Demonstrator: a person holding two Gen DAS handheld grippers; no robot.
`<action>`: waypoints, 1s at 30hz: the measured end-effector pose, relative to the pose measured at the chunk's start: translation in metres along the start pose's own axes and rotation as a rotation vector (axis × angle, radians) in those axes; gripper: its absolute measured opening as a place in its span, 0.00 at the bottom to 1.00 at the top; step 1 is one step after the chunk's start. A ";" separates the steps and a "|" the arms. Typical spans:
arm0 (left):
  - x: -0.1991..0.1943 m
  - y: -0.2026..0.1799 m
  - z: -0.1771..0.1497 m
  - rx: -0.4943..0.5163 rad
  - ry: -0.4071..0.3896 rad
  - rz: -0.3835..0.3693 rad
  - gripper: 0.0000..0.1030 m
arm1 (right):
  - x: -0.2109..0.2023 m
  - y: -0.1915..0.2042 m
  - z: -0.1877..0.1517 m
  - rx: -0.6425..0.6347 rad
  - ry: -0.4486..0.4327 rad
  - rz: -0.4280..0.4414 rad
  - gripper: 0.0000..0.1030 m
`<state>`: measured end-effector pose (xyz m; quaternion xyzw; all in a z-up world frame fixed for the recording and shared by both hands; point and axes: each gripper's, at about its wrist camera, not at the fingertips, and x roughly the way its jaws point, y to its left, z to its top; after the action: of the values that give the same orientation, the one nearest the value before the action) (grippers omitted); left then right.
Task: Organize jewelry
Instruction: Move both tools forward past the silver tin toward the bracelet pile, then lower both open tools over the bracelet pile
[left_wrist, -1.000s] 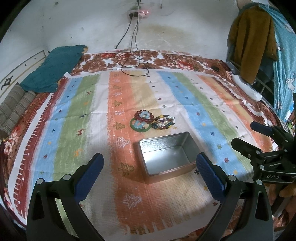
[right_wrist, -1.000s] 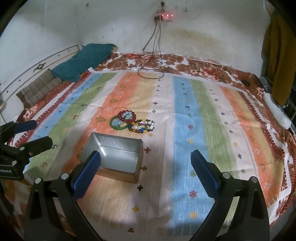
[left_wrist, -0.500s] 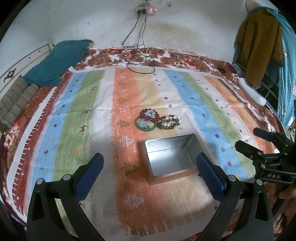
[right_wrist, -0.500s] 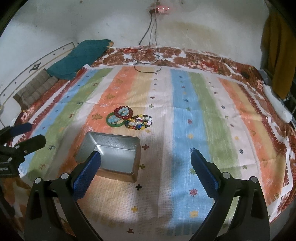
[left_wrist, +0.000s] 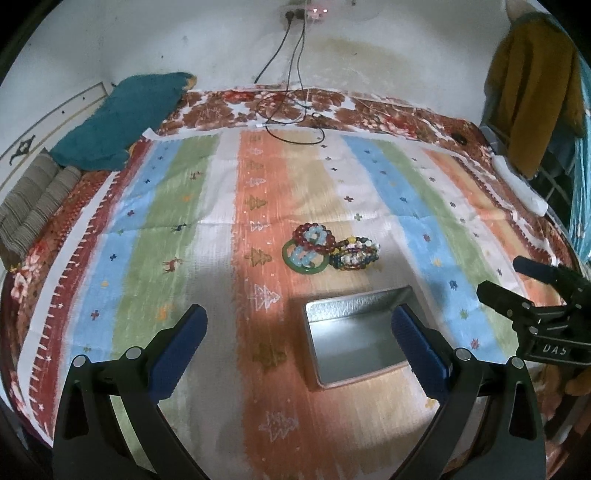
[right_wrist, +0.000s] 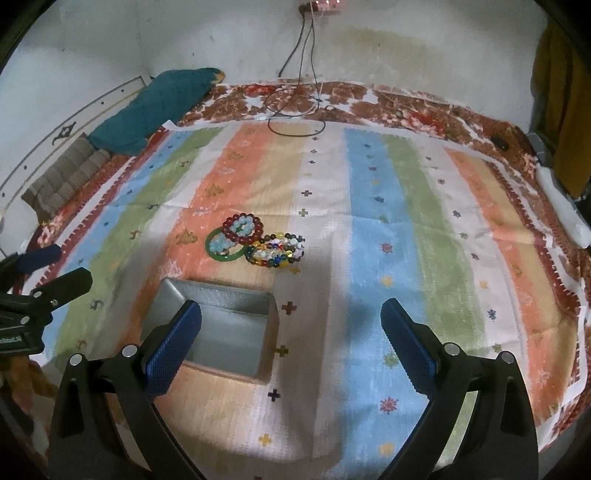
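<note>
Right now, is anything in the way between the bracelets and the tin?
Nothing visible. Only bare striped cloth lies between the bracelets and the open, empty tin. Both grippers, left and right, hover open, holding nothing.

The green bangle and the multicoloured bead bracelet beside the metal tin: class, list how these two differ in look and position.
The green bangle is one smooth solid ring; the multicoloured bead bracelet is many small mixed-colour beads in a heap of loops. The bangle has pale blue and dark red beads lying over it; nothing lies on the bead bracelet. Both lie on the striped cloth, outside the metal tin.
</note>
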<state>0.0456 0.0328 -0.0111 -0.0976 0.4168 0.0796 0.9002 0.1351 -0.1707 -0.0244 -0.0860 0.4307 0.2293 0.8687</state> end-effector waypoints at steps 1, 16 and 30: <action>0.004 0.002 0.004 -0.010 0.009 0.001 0.95 | 0.002 -0.001 0.002 0.004 0.006 0.004 0.96; 0.050 0.006 0.042 -0.032 0.073 0.044 0.94 | 0.035 -0.004 0.025 0.025 0.071 0.016 0.96; 0.084 0.003 0.065 -0.011 0.098 0.079 0.94 | 0.070 0.006 0.036 0.018 0.146 0.012 0.96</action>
<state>0.1463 0.0563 -0.0350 -0.0898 0.4633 0.1126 0.8744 0.1944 -0.1302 -0.0576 -0.0921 0.4955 0.2239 0.8342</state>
